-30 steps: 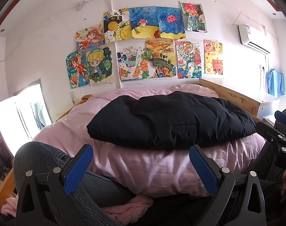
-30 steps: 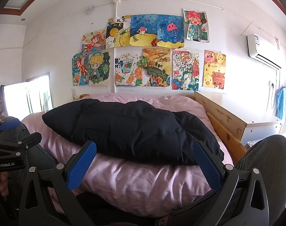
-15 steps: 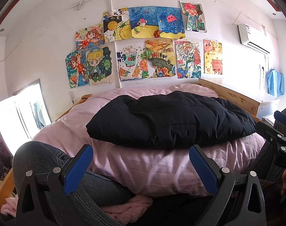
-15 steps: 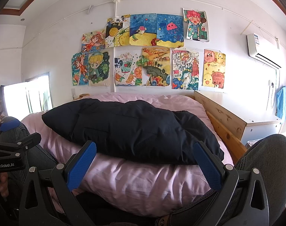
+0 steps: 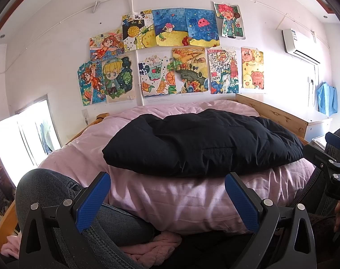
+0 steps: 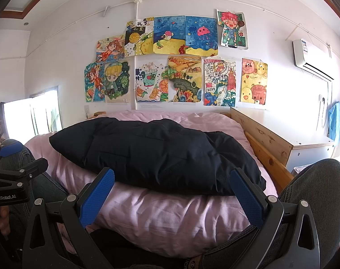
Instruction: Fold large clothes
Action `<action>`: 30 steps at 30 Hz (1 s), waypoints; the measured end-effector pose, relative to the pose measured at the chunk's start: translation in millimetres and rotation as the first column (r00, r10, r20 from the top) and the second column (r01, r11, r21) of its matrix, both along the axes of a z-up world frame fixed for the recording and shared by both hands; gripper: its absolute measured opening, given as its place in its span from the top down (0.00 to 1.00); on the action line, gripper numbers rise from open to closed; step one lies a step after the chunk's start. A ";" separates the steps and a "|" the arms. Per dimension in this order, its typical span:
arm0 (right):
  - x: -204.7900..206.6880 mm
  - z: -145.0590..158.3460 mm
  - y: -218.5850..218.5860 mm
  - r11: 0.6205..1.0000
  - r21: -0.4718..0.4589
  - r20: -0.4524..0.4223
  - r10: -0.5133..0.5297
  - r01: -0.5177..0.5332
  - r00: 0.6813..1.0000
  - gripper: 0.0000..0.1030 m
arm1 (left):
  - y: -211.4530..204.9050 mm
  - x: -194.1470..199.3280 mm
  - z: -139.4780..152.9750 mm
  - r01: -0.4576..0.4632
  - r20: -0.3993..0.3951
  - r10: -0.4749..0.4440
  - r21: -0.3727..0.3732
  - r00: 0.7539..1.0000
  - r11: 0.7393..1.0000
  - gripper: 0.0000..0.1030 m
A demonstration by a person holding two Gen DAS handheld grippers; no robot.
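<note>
Puffy black padded jacket point(image 5: 203, 143) lying folded across rumpled pink duvet point(image 5: 183, 199), apparently a neat bundle. Left gripper point(image 5: 167, 197) and right gripper point(image 6: 172, 195) both spread wide, holding nothing, short of the jacket.

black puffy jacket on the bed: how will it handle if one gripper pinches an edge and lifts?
The jacket looks quilted and puffy, so probably light for its bulk and floppy: a pinched edge would likely lift while the rest drapes and drags. Its smooth shell may slip between the pads. It lies on a soft pink duvet, so a push would likely bunch it rather than slide it.
</note>
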State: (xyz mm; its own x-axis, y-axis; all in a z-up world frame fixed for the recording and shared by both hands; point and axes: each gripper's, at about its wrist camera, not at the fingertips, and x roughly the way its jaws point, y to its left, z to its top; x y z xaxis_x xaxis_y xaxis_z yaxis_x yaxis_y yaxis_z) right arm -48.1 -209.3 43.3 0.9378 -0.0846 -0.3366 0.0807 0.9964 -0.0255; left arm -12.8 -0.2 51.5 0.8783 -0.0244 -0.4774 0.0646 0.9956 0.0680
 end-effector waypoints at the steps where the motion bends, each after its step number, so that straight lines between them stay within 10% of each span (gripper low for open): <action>1: 0.2 0.4 -0.3 1.000 0.000 0.000 0.000 0.000 1.000 0.01 | 0.3 0.0 0.1 0.000 0.000 0.000 0.000 1.000 1.000 0.00; 30: -3.9 -7.2 3.3 1.000 0.006 -0.013 -0.008 0.008 1.000 0.01 | 5.3 6.0 -0.9 -0.017 -0.013 0.018 0.025 1.000 1.000 0.00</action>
